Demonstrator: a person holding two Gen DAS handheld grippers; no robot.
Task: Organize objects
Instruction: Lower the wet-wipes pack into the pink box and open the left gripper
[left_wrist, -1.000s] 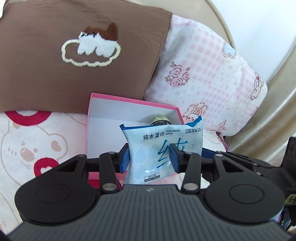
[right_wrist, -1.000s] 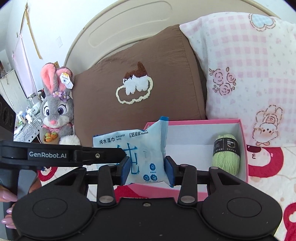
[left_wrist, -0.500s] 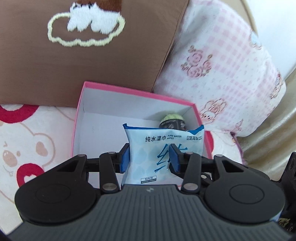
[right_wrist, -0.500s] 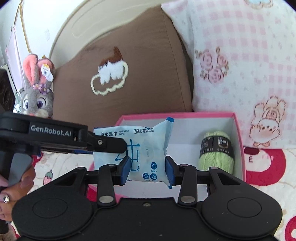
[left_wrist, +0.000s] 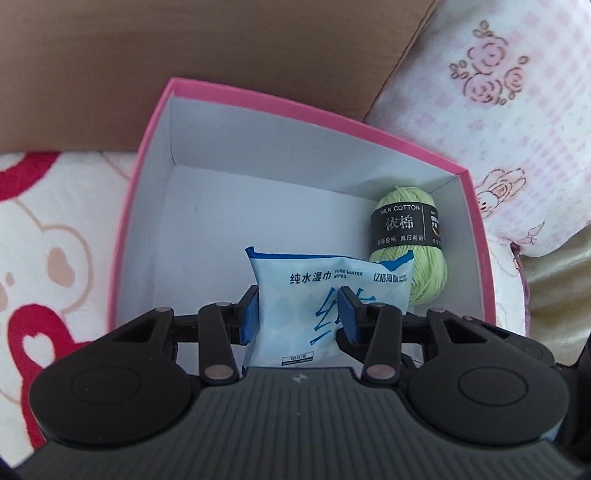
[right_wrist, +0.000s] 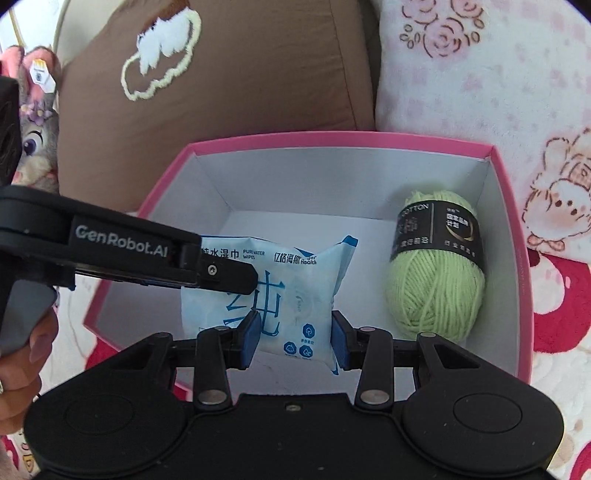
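A light blue wet wipes pack (left_wrist: 317, 295) is held by both grippers over the inside of a pink box (left_wrist: 147, 147) with a white interior. My left gripper (left_wrist: 299, 314) is shut on one end of the pack. My right gripper (right_wrist: 293, 338) is shut on the other end of the wipes pack (right_wrist: 291, 284). In the right wrist view the left gripper's arm (right_wrist: 110, 247) crosses in from the left above the pink box (right_wrist: 517, 229). A green yarn ball (left_wrist: 410, 240) with a black label lies in the box's right side; it also shows in the right wrist view (right_wrist: 436, 266).
A brown pillow (right_wrist: 229, 74) with a cloud patch stands behind the box. A pink checked pillow (left_wrist: 509, 110) leans at the right. A grey bunny plush (right_wrist: 35, 122) sits at the far left. The box rests on a white and red bear blanket (left_wrist: 48, 240).
Both grippers have carried the wipes pack forward and down, from in front of the box to over its inside. The yarn ball has come fully into view.
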